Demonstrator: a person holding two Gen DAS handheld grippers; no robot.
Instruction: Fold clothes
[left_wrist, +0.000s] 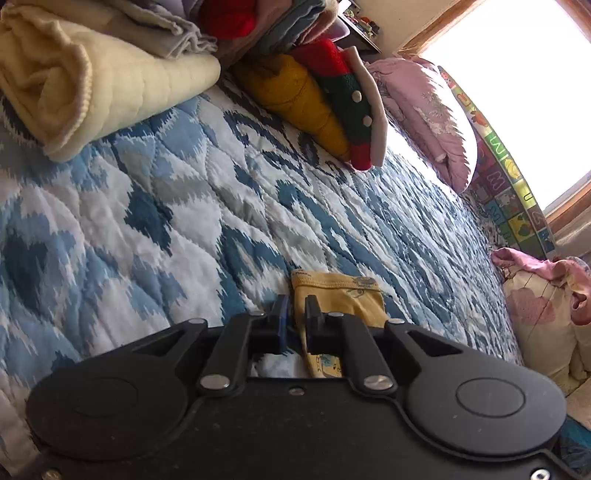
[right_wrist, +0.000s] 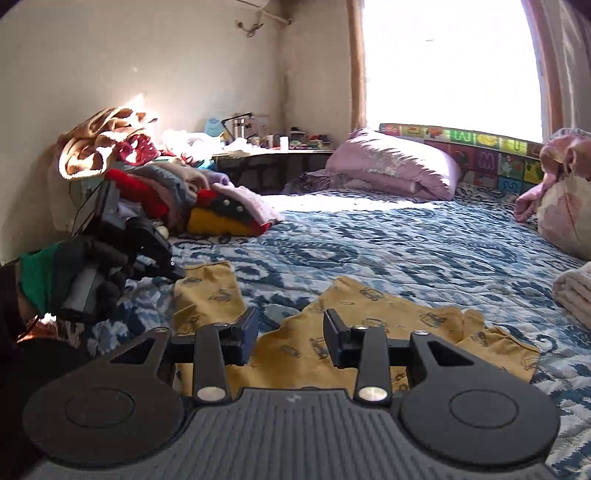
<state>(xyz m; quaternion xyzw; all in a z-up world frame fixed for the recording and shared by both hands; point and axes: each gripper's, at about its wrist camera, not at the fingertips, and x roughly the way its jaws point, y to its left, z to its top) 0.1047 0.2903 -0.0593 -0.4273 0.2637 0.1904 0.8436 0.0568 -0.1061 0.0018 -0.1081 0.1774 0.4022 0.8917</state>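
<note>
A small yellow cotton garment printed with little cartoon cars (right_wrist: 354, 325) lies spread and rumpled on the blue-and-white patterned quilted bedspread (right_wrist: 406, 243), at the near end of the bed. One leg or sleeve of the garment (left_wrist: 340, 295) reaches toward the left gripper (left_wrist: 297, 314), whose two black fingers are closed together on the yellow cloth, pinching its edge just above the bedspread. In the right wrist view that same left gripper (right_wrist: 162, 266) shows at the garment's left corner, held by a hand in a dark glove with a green cuff (right_wrist: 85, 273).

The right gripper (right_wrist: 291, 332) hovers over the middle of the garment with its jaws standing well apart and nothing between them; the yellow cloth lies beneath and beyond the fingertips.

Beyond the garment, toward the wall, a heap of mixed clothes (right_wrist: 147, 184) sits on the bedspread, with a mustard-yellow knitted piece (left_wrist: 295, 99) and a red-and-green knitted item with white buttons (left_wrist: 351, 99) at its edge. Beside that heap lies a rolled cream quilted blanket (left_wrist: 92, 85). Farther from the garment, at the head of the bed, rests a pink frilled pillow (right_wrist: 391, 166) against a colourful alphabet play mat (right_wrist: 480, 147) standing under the bright window (right_wrist: 450, 62). To the garment's right sits a cream bundle with pink flowers (right_wrist: 565, 210).
</note>
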